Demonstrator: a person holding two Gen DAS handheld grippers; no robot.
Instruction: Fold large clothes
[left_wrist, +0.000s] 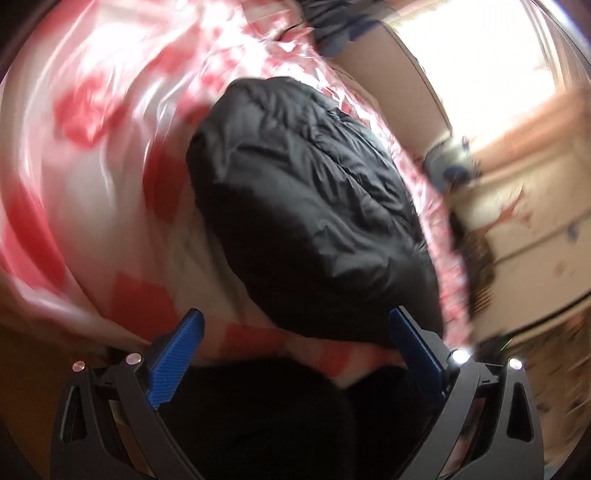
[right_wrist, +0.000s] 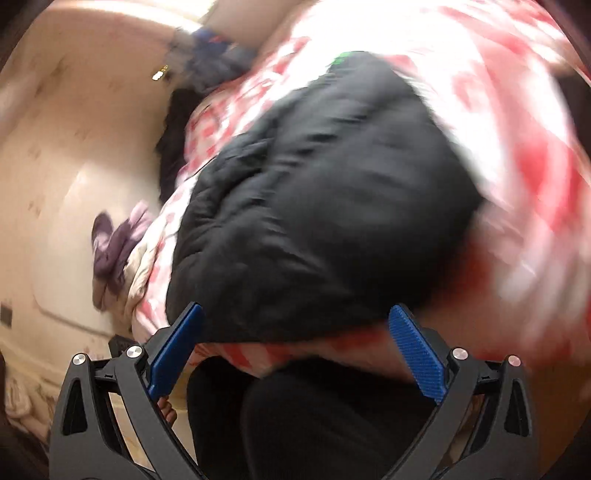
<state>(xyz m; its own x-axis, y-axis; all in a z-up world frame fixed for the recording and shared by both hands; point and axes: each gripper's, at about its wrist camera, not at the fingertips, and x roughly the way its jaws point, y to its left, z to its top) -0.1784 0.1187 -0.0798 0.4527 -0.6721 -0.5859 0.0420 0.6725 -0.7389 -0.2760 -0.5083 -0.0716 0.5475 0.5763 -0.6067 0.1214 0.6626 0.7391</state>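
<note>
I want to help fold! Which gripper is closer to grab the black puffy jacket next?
Probably the right gripper: the black jacket reaches between its open fingers. The left gripper sits slightly short.

**Count of things around the jacket**

One black puffy jacket (left_wrist: 310, 206) on one red-and-white checked cover (left_wrist: 92, 155). Two grippers – left gripper (left_wrist: 295, 334), right gripper (right_wrist: 295, 328) – each with two blue fingers. One purple cloth (right_wrist: 110, 240) lies left of the jacket.

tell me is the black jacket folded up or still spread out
Folded up: the black jacket lies as a compact puffy bundle on the red-and-white checked cover. Both claws, left and right, are open and empty.
</note>
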